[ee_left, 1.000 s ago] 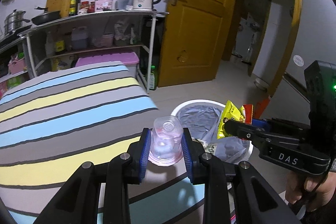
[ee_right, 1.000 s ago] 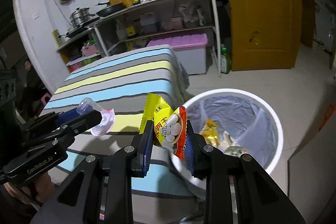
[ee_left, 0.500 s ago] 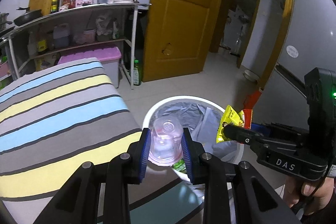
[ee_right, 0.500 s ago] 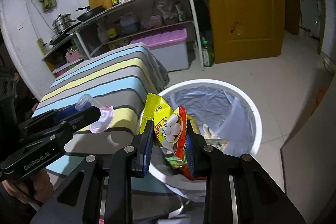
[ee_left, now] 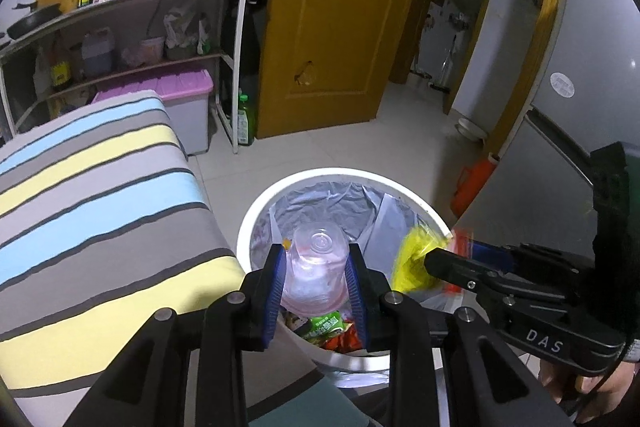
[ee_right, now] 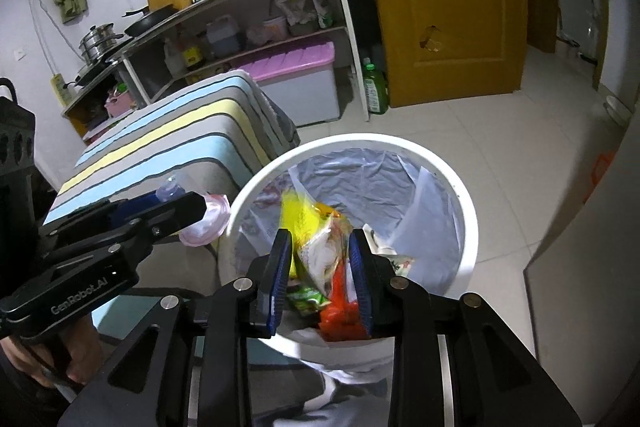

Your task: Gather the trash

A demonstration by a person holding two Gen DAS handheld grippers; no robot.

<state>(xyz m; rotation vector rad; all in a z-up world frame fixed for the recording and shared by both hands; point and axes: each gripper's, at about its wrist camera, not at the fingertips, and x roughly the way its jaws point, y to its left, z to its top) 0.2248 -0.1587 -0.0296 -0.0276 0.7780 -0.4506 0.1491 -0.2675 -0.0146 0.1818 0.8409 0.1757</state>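
Above: clear ribbed plastic cup [ee_left: 316,269], crinkly snack wrapper [ee_right: 320,255].

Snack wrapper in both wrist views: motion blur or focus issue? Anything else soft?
Left wrist: the yellow snack wrapper in the right gripper is smeared, likely motion blur; the clear plastic cup is sharp. Right wrist: wrapper streaked at its yellow top, trash bin rim crisp. Both views: fisheye bending, dark corners.
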